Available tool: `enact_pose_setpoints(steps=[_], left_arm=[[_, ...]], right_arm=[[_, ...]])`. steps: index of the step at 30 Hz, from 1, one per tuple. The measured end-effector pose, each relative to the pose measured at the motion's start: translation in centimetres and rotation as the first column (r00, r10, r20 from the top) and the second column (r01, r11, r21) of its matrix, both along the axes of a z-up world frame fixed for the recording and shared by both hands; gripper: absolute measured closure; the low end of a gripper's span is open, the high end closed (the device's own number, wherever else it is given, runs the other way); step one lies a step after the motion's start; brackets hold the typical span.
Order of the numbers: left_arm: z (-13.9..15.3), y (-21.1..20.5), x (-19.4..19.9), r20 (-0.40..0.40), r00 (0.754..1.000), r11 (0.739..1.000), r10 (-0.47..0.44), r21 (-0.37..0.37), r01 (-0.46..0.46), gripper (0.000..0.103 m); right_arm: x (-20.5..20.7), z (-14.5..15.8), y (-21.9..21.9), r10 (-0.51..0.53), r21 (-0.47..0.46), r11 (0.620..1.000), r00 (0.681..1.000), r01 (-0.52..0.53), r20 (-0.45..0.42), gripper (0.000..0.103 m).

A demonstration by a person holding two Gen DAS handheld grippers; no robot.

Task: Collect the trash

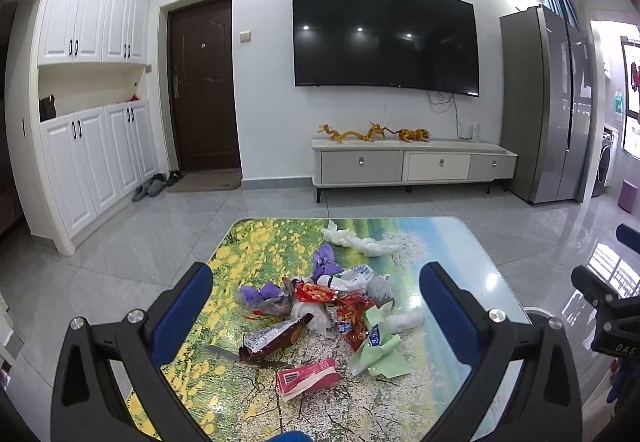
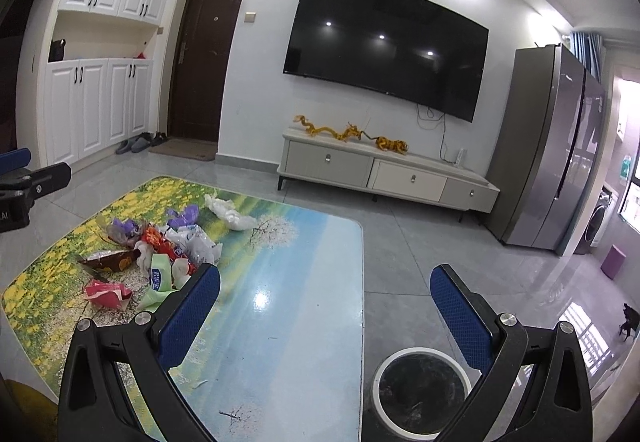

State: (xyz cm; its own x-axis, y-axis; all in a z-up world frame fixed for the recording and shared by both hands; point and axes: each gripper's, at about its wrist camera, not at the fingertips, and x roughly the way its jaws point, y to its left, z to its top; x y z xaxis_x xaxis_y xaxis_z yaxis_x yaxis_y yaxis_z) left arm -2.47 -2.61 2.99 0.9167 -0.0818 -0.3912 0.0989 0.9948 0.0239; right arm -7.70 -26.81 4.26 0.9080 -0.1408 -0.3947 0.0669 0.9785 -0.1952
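A heap of trash (image 1: 320, 302) lies on the flower-print table (image 1: 432, 238): red snack wrappers, purple wrappers (image 1: 326, 262), a brown packet (image 1: 276, 336), a pink carton (image 1: 306, 378), a green tissue pack (image 1: 378, 346) and crumpled white plastic (image 1: 360, 240). My left gripper (image 1: 316, 306) hovers open above the heap, holding nothing. The right wrist view shows the same heap (image 2: 160, 250) at the left. There my right gripper (image 2: 324, 294) is open and empty over the table's right edge. A white-rimmed bin (image 2: 420, 390) with a black liner stands on the floor just below it.
A TV cabinet (image 1: 412, 162) with gold figurines stands against the far wall under a wall-mounted TV (image 1: 384, 38). A steel fridge (image 2: 556, 150) is at the right, white cupboards (image 1: 96, 114) and a brown door (image 1: 204, 90) at the left. Grey tile floor surrounds the table.
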Motion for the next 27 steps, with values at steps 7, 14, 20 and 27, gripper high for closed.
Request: enact_pose_setpoints(steps=[7,14,20,27], left_arm=[[0.7,-0.1,-1.7,0.059,0.998,1.0,0.022,0.013,-0.023,0.0],[0.7,0.0,-2.2,0.072,0.997,0.999,0.019,0.025,-0.021,0.0],[0.4,0.0,-2.0,0.068,0.997,1.0,0.019,0.023,-0.021,0.0],[-0.1,0.1,-1.8,0.069,0.996,0.998,0.048,0.03,-0.051,0.0]], right_arm=[[-1.4,1.0,0.1,0.005,0.001,1.0,0.999,-0.005,0.041,0.0],[-1.8,1.2,0.5,0.009,-0.005,1.0,0.998,-0.008,0.058,0.0],[-1.8,1.2,0.3,0.001,-0.006,1.0,0.999,-0.001,0.054,0.0],[-1.7,0.5,-0.3,-0.01,0.011,1.0,0.999,0.01,0.039,0.0]])
